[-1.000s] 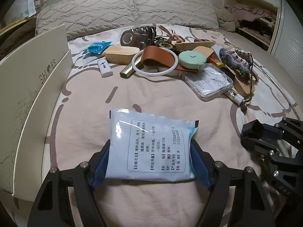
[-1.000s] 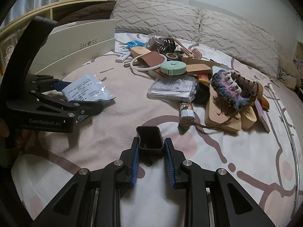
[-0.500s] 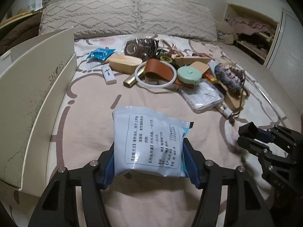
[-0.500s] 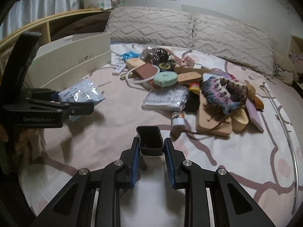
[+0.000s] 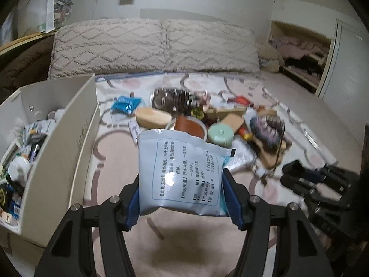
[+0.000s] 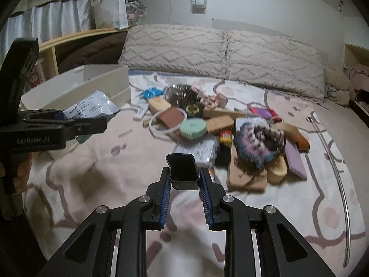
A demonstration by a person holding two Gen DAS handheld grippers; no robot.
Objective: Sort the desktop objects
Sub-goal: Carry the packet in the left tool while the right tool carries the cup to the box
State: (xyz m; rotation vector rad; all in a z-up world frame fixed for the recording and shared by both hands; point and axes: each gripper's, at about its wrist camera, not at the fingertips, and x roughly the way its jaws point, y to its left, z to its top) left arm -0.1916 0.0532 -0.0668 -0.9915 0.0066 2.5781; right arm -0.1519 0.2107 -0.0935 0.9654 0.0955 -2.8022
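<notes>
Sachet [image 5: 182, 173] sits clamped between left gripper [image 5: 183, 198] pads; right gripper [image 6: 184, 184] pinches black cap [image 6: 183, 169].

The pale blue sachet [image 5: 182, 173], seen in the left wrist view, bears a framed panel of printed Chinese text in columns with bracketed headings, too small to read surely; beside it run digits that look like "0124052" and "2026-04". In the right wrist view, the side of the left gripper [image 6: 32, 140] at the left carries pale lettering, "GenRobot.AI".
</notes>
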